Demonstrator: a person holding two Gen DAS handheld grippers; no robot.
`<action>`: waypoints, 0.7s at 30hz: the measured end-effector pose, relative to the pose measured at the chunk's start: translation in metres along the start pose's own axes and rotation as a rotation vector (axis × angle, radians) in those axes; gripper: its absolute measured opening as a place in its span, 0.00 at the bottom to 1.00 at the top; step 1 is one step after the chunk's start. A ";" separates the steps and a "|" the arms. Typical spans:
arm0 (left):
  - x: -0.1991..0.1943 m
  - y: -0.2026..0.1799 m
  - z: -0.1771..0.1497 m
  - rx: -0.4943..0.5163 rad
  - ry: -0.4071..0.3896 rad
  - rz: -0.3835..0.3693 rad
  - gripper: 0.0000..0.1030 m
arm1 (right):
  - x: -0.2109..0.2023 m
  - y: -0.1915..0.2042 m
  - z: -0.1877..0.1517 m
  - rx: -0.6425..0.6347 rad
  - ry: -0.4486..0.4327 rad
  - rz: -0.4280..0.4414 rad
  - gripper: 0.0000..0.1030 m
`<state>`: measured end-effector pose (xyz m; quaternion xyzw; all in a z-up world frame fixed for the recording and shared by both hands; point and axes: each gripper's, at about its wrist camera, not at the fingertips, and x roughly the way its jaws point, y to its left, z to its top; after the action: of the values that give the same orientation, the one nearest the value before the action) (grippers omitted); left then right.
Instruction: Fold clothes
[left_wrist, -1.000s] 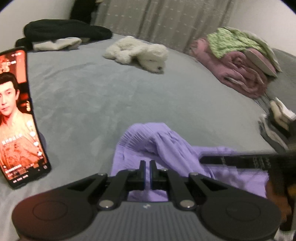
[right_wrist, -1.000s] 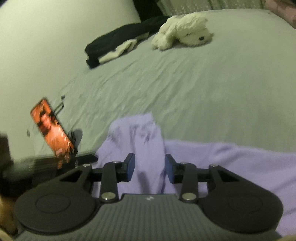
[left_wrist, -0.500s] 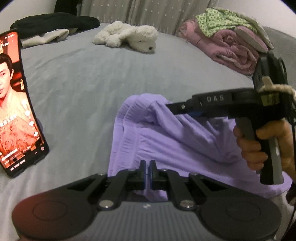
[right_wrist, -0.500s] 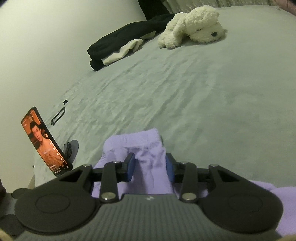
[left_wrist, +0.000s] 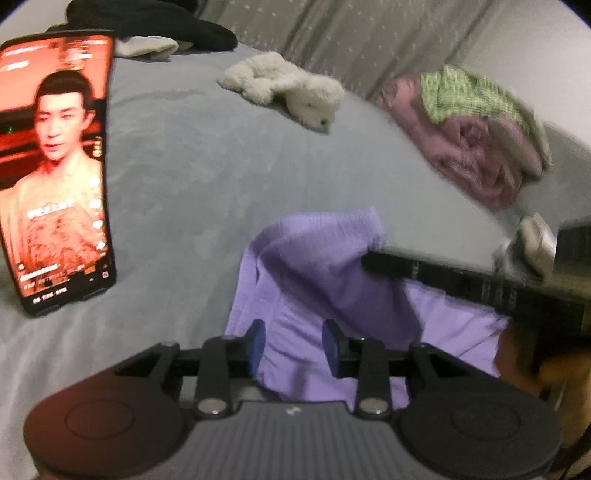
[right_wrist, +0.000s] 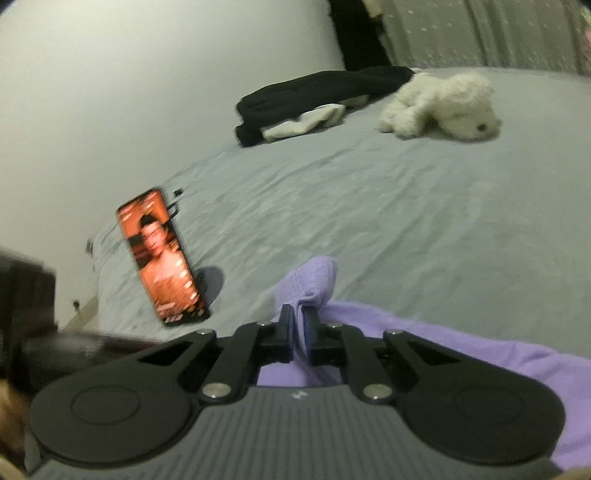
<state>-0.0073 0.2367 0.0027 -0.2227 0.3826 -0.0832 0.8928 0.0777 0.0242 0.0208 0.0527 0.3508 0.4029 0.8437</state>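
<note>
A purple garment (left_wrist: 317, 266) lies crumpled on the grey bed (left_wrist: 203, 184). In the left wrist view my left gripper (left_wrist: 293, 339) hovers over its near edge. Its jaws are opening and stand apart, with cloth below and between them but not pinched. My right gripper (right_wrist: 299, 317) is closing, and its blue pads press on a raised fold of the purple garment (right_wrist: 424, 332). From the left wrist view the right gripper (left_wrist: 443, 275) shows as a blurred black bar coming in from the right, its tip at the cloth.
A phone (left_wrist: 55, 166) with a lit screen stands propped at the left; it also shows as the phone (right_wrist: 162, 258) in the right wrist view. Farther back lie a white plush dog (left_wrist: 288, 88), dark clothes (left_wrist: 155, 22) and a pink and green pile (left_wrist: 476, 147).
The left jaws were shut and now stand apart. The right jaws have closed onto a fold of the purple cloth. Both views have rolled, and the right gripper sits lower in the left view.
</note>
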 end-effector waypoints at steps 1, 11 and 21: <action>-0.003 0.002 0.000 -0.021 -0.007 -0.020 0.34 | -0.001 0.006 -0.003 -0.018 0.005 0.001 0.08; 0.004 0.009 -0.009 -0.152 0.052 -0.126 0.45 | 0.022 0.028 -0.038 -0.057 0.141 -0.004 0.13; 0.000 0.010 -0.013 -0.250 0.093 -0.036 0.57 | -0.011 0.033 -0.057 -0.071 0.201 0.020 0.18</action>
<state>-0.0173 0.2407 -0.0098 -0.3349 0.4269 -0.0612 0.8378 0.0154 0.0276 -0.0032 -0.0147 0.4186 0.4266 0.8016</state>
